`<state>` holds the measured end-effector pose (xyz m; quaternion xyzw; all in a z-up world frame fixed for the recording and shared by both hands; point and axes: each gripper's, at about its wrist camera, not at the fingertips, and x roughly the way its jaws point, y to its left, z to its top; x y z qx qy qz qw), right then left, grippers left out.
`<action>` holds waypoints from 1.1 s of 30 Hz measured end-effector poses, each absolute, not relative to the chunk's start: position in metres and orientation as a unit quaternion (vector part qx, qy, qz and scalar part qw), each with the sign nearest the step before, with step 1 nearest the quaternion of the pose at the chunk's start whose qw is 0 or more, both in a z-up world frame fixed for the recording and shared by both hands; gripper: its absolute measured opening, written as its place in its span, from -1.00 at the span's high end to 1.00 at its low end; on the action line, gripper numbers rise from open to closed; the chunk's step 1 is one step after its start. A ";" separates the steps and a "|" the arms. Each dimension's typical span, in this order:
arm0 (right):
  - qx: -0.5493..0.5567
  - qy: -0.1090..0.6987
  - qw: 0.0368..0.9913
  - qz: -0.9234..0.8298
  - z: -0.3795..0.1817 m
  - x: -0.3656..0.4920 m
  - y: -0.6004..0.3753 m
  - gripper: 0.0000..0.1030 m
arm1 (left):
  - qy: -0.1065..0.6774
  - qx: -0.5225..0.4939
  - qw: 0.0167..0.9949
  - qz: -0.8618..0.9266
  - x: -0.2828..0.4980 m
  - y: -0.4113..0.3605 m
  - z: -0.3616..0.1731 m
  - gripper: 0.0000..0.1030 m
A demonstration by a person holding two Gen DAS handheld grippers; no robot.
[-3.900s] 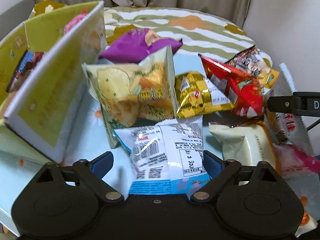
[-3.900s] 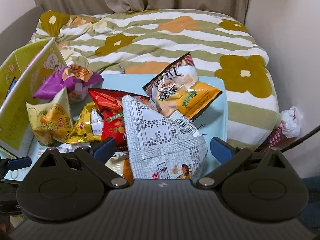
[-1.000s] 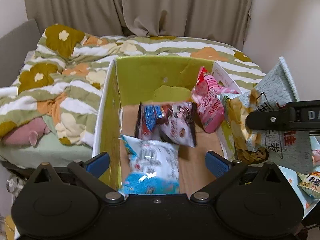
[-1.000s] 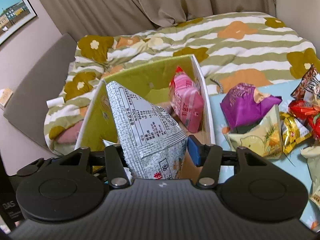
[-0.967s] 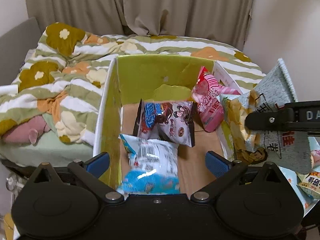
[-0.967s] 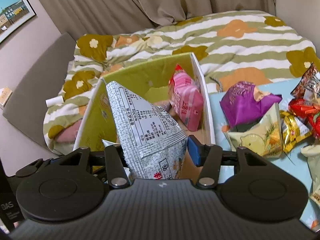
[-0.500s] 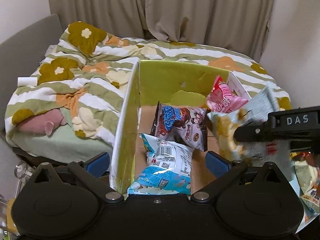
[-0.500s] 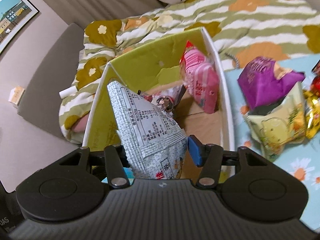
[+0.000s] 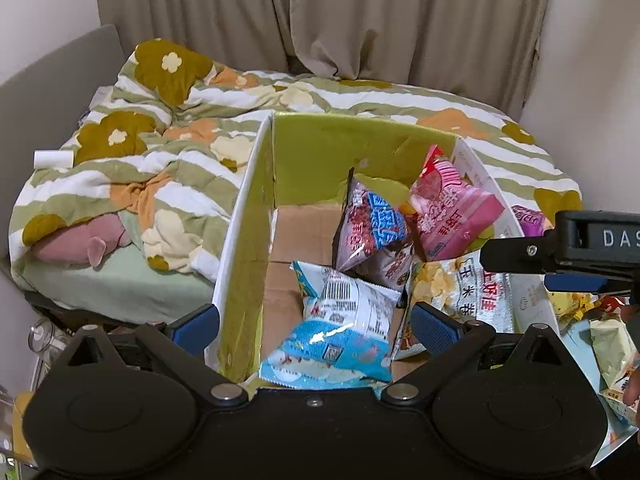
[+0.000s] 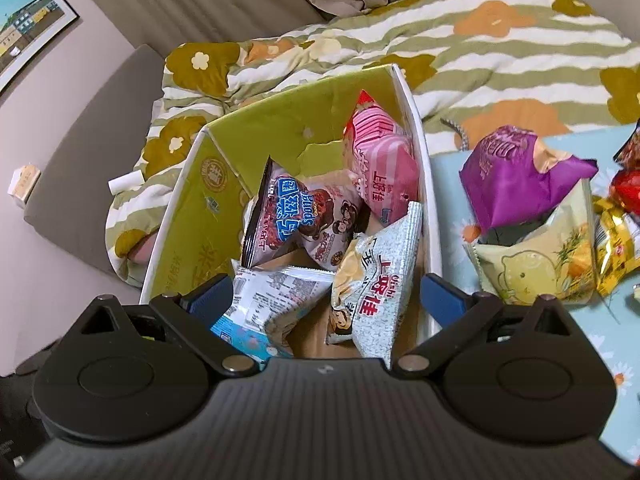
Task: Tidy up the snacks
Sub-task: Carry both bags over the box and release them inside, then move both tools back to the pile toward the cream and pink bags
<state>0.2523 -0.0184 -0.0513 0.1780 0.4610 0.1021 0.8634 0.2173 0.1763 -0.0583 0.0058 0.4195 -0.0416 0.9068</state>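
The right hand-held gripper (image 10: 326, 294) hangs over the near end of the green cardboard box (image 10: 188, 216) with its jaws spread wide; they have just been opening, and the grey speckled corn-snack bag (image 10: 376, 276) now lies loose between them, touched by neither pad. It leans against the box's right wall, tilted, with red lettering and a yellow patch on its crinkled foil. Letting go above the box looks deliberate, so the bag falls in with the others rather than onto the worktop (image 10: 452, 216).

The left hand-held gripper (image 9: 316, 322) is likewise released, poised above the blue-and-white packet (image 9: 340, 332), which rests flat on the box's brown floor at the near side. Farther in stand a dark chocolate-snack bag (image 10: 292, 216) and, against the far right wall, a pink bag (image 10: 380, 164), both propped upright.

Right of the box, on the pale blue flowered worktop, a purple bag (image 10: 516, 168) and a pale yellow bag (image 10: 536, 264) remain unsorted.
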 end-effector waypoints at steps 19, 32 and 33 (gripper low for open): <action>0.166 0.396 0.902 0.042 0.010 0.198 -0.038 -1.00 | 0.367 0.028 0.921 -0.124 0.195 0.160 -0.003 -1.00; 0.164 0.375 0.912 -0.038 0.017 0.138 -0.131 -1.00 | 0.360 0.036 0.917 -0.169 0.171 0.097 0.000 -1.00; 0.162 0.376 0.911 -0.043 0.015 0.134 -0.143 -1.00 | 0.361 0.034 0.917 -0.169 0.169 0.088 0.000 -1.00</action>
